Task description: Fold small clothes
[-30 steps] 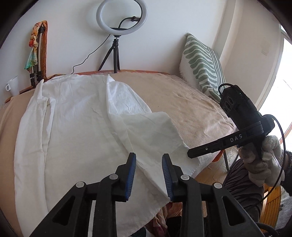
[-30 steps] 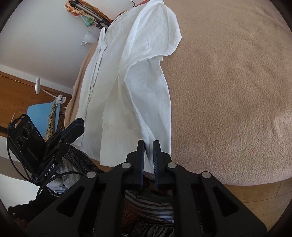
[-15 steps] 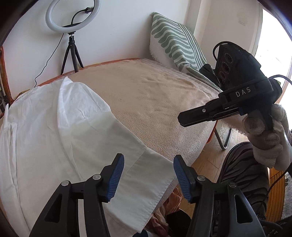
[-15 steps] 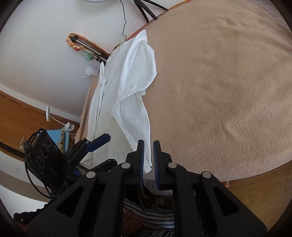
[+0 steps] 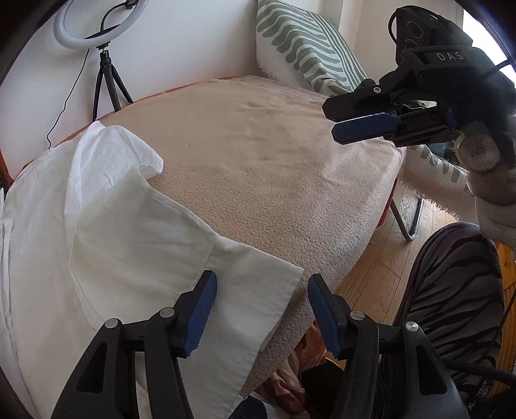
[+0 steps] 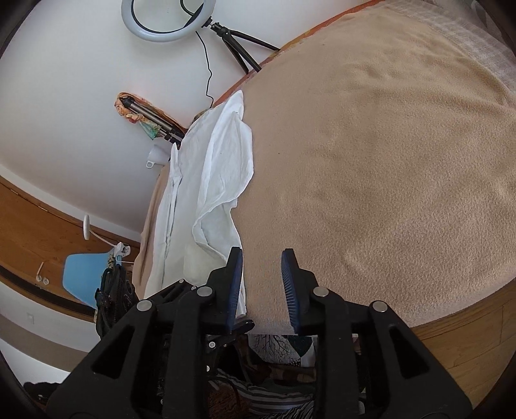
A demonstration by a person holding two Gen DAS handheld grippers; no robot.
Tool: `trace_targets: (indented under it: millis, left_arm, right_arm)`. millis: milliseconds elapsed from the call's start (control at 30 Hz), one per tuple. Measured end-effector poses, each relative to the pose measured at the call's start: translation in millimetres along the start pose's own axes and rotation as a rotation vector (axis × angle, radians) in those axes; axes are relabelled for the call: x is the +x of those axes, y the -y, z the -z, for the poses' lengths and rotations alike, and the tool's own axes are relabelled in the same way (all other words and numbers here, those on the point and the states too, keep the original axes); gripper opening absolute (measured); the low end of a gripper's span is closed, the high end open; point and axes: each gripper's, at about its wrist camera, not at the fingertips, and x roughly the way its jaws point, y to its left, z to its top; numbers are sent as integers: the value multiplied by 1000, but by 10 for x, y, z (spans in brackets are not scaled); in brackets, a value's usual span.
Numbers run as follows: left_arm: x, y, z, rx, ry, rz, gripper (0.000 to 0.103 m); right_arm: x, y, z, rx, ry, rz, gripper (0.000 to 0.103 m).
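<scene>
A white shirt (image 5: 113, 241) lies spread on the beige blanket (image 5: 258, 154), one side folded over itself. My left gripper (image 5: 261, 283) is open just above the shirt's near hem corner, and its pads do not press the cloth. In the right wrist view the shirt (image 6: 219, 180) runs away along the left. My right gripper (image 6: 262, 254) has its jaws opening, with only bare blanket (image 6: 371, 161) between them and the shirt's edge beside its left finger. In the left wrist view the right gripper (image 5: 330, 121) hovers over the bed's right side in a gloved hand.
A ring light on a tripod (image 5: 93, 25) stands at the wall and a green-striped pillow (image 5: 306, 48) leans in the corner. The bed's front edge drops to a wooden floor (image 5: 371, 274), beside a person's striped trouser leg (image 5: 451, 290). A blue chair (image 6: 84, 270) stands to the left.
My right gripper let go of the shirt's hem, rose and parted its jaws. My left gripper opened wider and moved right to the hem corner.
</scene>
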Motion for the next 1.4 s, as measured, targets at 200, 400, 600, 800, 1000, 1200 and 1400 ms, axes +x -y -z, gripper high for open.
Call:
trace_targets:
  millis: [200,400,600,800,1000,1200,1400]
  left_arm:
    - [-42,-167,40,-1,25,-13,15]
    - [-228,-426,59,-165,69,73,7]
    - [-569,-557,87,-294,161,99,7]
    - [-785,-659,180,-406,236,127,6]
    - [-900,-762,275,-496,285,155,6]
    - [-939,-799,355,-540,312,183,6]
    - [-874,-800,452,-593,317,262,6]
  right_arm:
    - [84,40,-67,12,-9,-18,30]
    - [225,-32,-109,-13,-33,-30,30]
    - [488,-93,-317,-31,-65,-91,45]
    - [1030,-151,-850,23,-58,-184,66]
    - [1763,-207,-1276,52,-104,-117,72]
    - [2114,-362,-1520,55,-84,-142,71]
    - [2361,-538,-1604,32,-164,-83,14]
